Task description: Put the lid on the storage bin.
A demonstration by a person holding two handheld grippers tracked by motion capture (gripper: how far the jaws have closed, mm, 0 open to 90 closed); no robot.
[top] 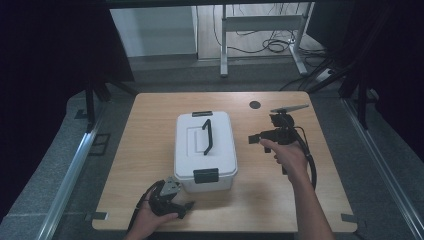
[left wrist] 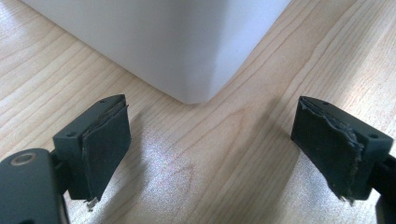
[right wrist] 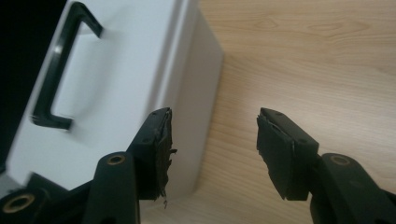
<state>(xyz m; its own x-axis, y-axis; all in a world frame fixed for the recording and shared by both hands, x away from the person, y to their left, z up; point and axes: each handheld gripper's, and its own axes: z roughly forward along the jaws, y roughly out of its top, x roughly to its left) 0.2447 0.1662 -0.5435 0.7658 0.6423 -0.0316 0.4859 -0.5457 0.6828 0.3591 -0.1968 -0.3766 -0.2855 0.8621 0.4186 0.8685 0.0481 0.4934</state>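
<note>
Box (top: 205,150): white, lidded, mid-table, both latches down, black handle (top: 207,136) flat on the lid.

Right gripper (top: 256,139): I hold it beside the box's right wall, jaws partly apart and empty, probably lining up on the handle.

Left gripper (left wrist: 210,149): at the near left corner, jaws wide, holding nothing.

Table (top: 270,195): wood.

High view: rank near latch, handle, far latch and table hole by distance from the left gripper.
From the left gripper:
1. Near latch, on the box's front edge.
2. Handle, mid-lid.
3. Far latch, on the back edge.
4. Table hole, far right.
</note>
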